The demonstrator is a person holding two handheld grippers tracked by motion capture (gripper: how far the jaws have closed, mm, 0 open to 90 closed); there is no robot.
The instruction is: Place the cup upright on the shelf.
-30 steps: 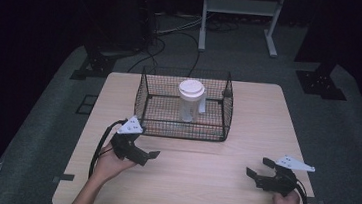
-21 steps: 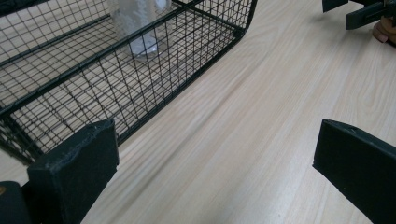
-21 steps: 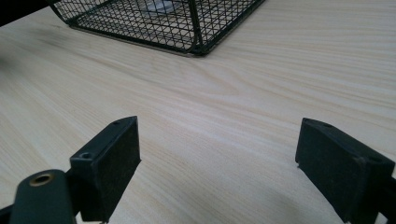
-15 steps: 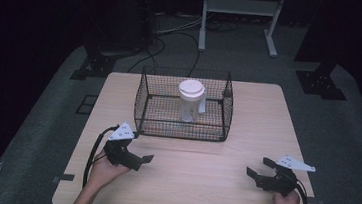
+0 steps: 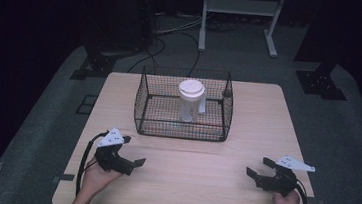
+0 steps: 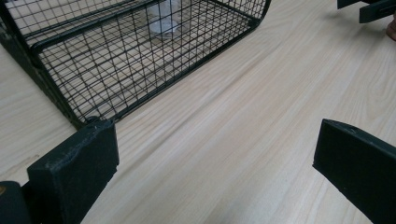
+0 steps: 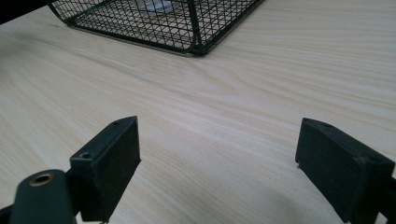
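Observation:
A black wire basket [image 5: 183,107] stands at the middle of the wooden table [image 5: 199,154], with a white lidded cup [image 5: 190,99] upright inside it. My left gripper [image 5: 132,151] rests open near the front left, jaws pointing right, well short of the basket. At the front right, my right gripper [image 5: 258,166] is open too, pointing left. In the left gripper view the wide-apart jaws of the left gripper [image 6: 215,140] frame bare wood, with the basket [image 6: 116,60] and the cup's base [image 6: 161,23] beyond. The right gripper [image 7: 219,135] holds nothing, and the basket's corner [image 7: 159,18] lies ahead.
Bare wood stretches between the two grippers and in front of the basket. The far end of the right gripper [image 6: 369,7] shows at the top right of the left gripper view. Around the table, the dark floor holds cables [image 5: 175,31] and stand legs [image 5: 237,22].
My left gripper has drawn back from the basket toward the front left of the table. The right gripper, basket and cup have stayed put.

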